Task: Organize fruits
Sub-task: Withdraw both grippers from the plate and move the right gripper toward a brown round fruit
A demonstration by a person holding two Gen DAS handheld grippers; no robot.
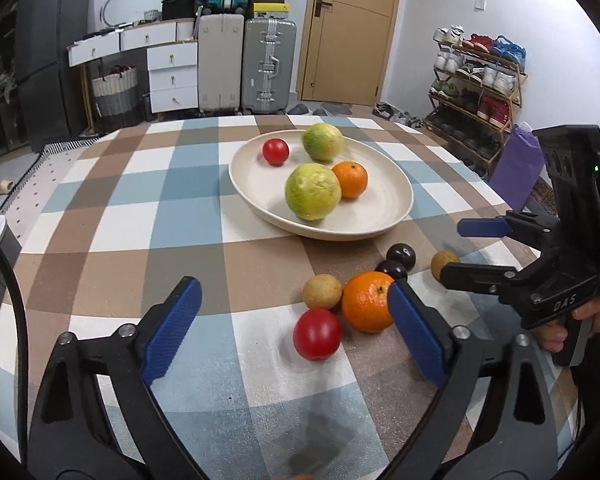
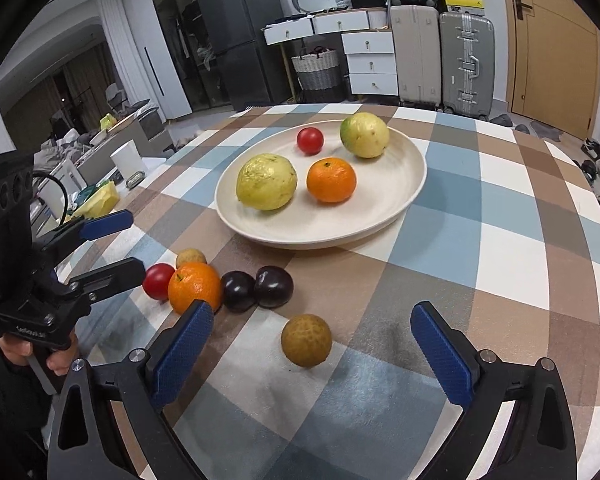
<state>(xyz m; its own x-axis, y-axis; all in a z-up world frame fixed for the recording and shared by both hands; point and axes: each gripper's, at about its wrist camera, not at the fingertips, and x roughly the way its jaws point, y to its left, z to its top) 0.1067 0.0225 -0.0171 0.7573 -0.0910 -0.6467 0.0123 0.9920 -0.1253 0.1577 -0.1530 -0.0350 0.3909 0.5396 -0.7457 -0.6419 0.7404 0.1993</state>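
Observation:
A cream plate holds two green-yellow guavas, a small tomato and an orange. Loose on the checked cloth in front of it lie a red tomato, an orange, two dark plums and two tan round fruits. My left gripper is open, with the red tomato between its fingers, untouched. My right gripper is open around the nearer tan fruit, pads clear of it.
The round table's far edge curves behind the plate. Beyond it stand suitcases, white drawers and a shoe rack. A person's hand holds the right gripper's handle.

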